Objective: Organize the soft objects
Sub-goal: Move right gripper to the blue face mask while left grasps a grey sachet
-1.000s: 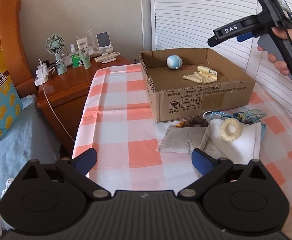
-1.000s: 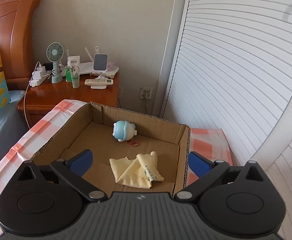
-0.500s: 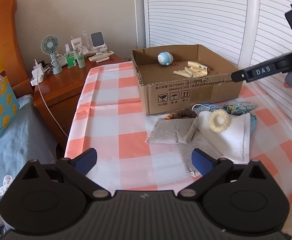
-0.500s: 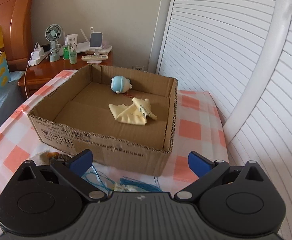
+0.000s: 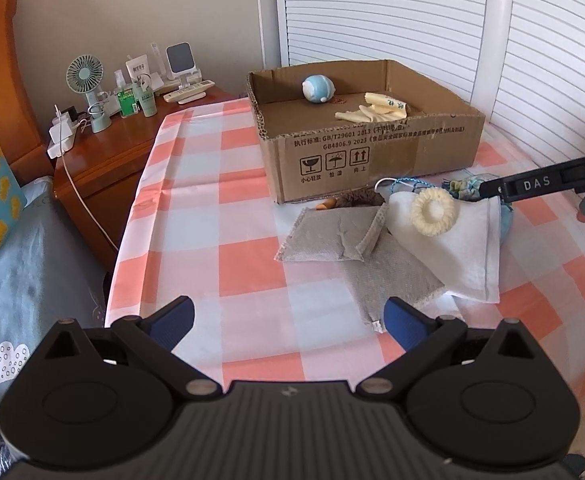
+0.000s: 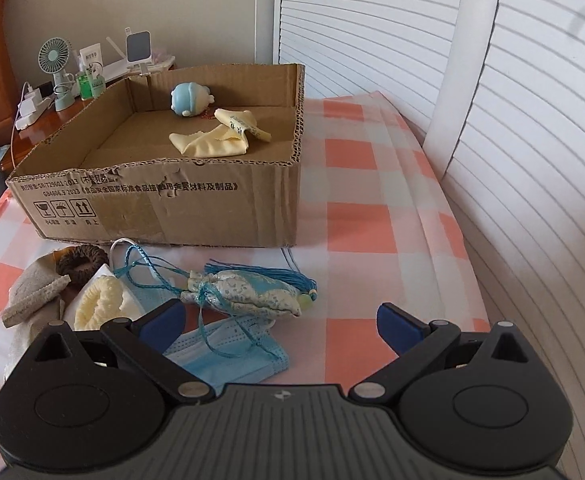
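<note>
A: So, why does the cardboard box (image 6: 164, 200) stand at the far edge of the tabletop (image 5: 228, 240)?

B: I think it is the collecting place. A blue plush toy (image 6: 188, 98) and a yellow cloth (image 6: 216, 140) lie inside it already.

A: And the rest?

B: The other soft things wait in a heap just in front of the box: grey pouches (image 5: 328, 236), a white cloth (image 5: 464, 248) with a cream ring (image 5: 432, 212) on it, a blue face mask (image 6: 232, 352) and a tasselled sachet (image 6: 248, 296).

A: What do the grippers hold?

B: Nothing. The right gripper (image 6: 280, 326) hovers over the sachet with jaws spread wide, probably to pick it next. The left gripper (image 5: 288, 320) is also wide open, near the front edge.
</note>
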`<state>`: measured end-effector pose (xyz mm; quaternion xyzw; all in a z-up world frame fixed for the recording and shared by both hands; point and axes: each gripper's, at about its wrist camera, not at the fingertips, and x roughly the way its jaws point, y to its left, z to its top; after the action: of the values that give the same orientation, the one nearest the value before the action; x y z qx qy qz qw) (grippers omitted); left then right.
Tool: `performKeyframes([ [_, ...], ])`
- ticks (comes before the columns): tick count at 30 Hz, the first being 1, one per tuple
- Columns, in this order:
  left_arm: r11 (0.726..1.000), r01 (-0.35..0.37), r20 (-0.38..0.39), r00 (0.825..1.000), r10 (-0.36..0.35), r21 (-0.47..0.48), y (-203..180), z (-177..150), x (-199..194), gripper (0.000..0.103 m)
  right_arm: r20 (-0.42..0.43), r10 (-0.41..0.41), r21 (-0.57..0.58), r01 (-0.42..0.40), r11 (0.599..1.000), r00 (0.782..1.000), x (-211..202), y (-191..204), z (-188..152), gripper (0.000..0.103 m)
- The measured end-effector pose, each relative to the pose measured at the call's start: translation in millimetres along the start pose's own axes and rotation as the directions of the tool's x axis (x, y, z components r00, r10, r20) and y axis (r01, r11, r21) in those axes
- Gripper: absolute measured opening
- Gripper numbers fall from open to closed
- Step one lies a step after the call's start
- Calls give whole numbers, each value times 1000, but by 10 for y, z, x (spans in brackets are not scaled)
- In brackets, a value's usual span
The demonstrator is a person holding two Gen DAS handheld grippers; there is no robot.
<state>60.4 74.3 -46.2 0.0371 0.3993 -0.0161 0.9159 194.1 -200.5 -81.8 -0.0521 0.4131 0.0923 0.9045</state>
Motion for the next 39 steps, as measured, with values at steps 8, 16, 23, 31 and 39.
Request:
performKeyframes([
  [8,1000,2,-18,1000,-1,10,-40,25,63,101,-43,-15,-25,14,1000,999,151,26,-65,103],
  [16,999,20,-32,999,-19,35,-115,55,128,101,-84,-41,-66,36,997,996,27,-97,-344,103],
  [23,997,48,-41,998,-45,66,-202,47,188,101,-102,-35,-96,25,995,994,-133,-181,-506,103],
  [31,990,127,-28,992,-125,65,-304,65,341,101,-63,19,-74,-24,997,998,-174,-251,-636,103],
  [39,977,214,-18,977,-214,-18,-286,106,613,78,-30,34,-70,-36,997,999,-185,-275,-684,103],
])
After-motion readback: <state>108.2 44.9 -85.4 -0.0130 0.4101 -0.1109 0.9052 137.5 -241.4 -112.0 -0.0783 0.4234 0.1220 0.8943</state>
